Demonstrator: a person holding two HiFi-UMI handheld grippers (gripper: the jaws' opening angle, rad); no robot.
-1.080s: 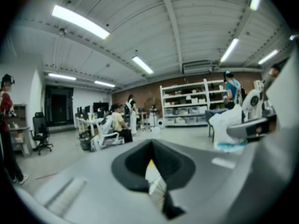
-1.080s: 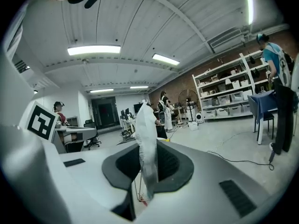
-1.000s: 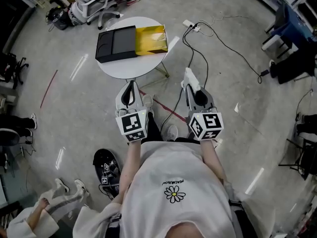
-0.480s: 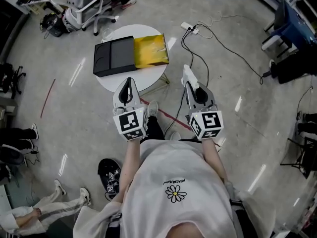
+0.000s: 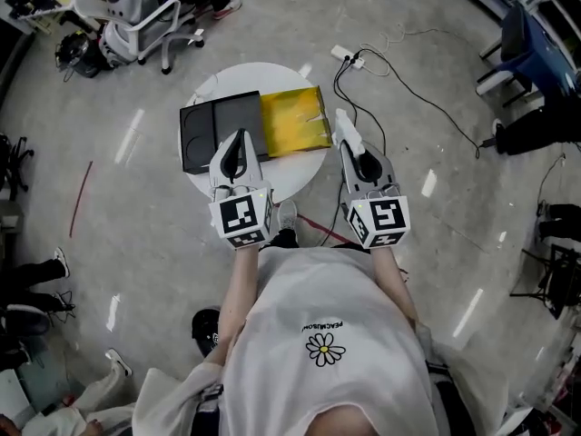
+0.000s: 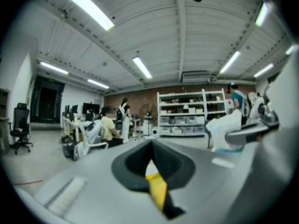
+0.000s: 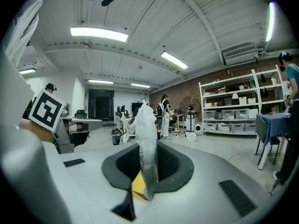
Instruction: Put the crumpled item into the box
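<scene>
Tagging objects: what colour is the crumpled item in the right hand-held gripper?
White crumpled item, clearest in right gripper view.

head: steeply down over table [image 5: 227, 80] | gripper views: along jaws, roomward

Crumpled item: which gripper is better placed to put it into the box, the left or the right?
Right. The right gripper holds the white crumpled item in its jaws, near the gold side of the box in the head view. The left gripper is shut and empty.

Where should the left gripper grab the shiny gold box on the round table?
Probably the near edge of the shiny gold box, from the person's side: that edge is free and faces the left gripper, while its left side abuts the flat black tray.
</scene>
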